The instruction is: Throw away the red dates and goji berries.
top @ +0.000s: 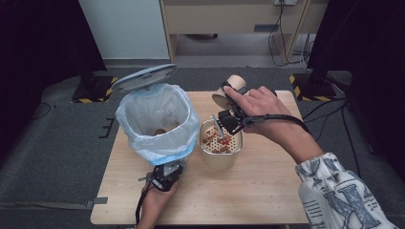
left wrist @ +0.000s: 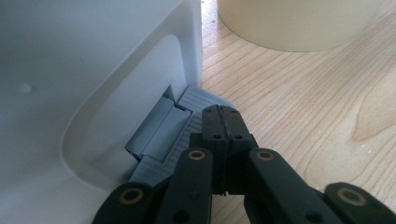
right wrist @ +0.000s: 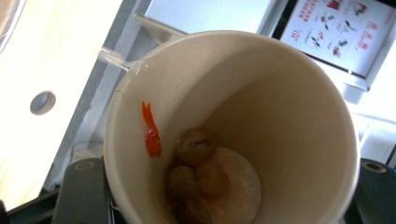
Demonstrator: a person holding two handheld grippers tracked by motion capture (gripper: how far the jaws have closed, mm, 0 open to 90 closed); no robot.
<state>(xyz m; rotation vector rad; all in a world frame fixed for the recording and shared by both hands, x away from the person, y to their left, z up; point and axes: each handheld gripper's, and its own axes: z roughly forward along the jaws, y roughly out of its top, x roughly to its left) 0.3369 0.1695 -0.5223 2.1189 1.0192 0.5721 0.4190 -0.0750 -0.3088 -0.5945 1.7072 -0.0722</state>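
A paper cup (right wrist: 233,130) with food scraps is held tilted between the right gripper's (top: 229,112) jaws, above the strainer bowl (top: 220,143). The bin pedal (left wrist: 180,128) is pressed under the closed, empty left gripper (left wrist: 220,114).

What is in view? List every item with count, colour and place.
pedal bin: one, white, left side of the table
bin liner: one, pale blue, inside the bin
bin lid: one, grey, raised open
pedal: one, grey, at the bin's foot
strainer tub: one, beige, right of the bin
food scraps: several, brown and red, in the tub
paper cup: one, beige, tilted above the tub, scraps inside
table: one, light wood
left gripper: black, jaws shut, tips at the pedal
right gripper: black, shut on the paper cup
patterned sleeve: one, white and blue, lower right
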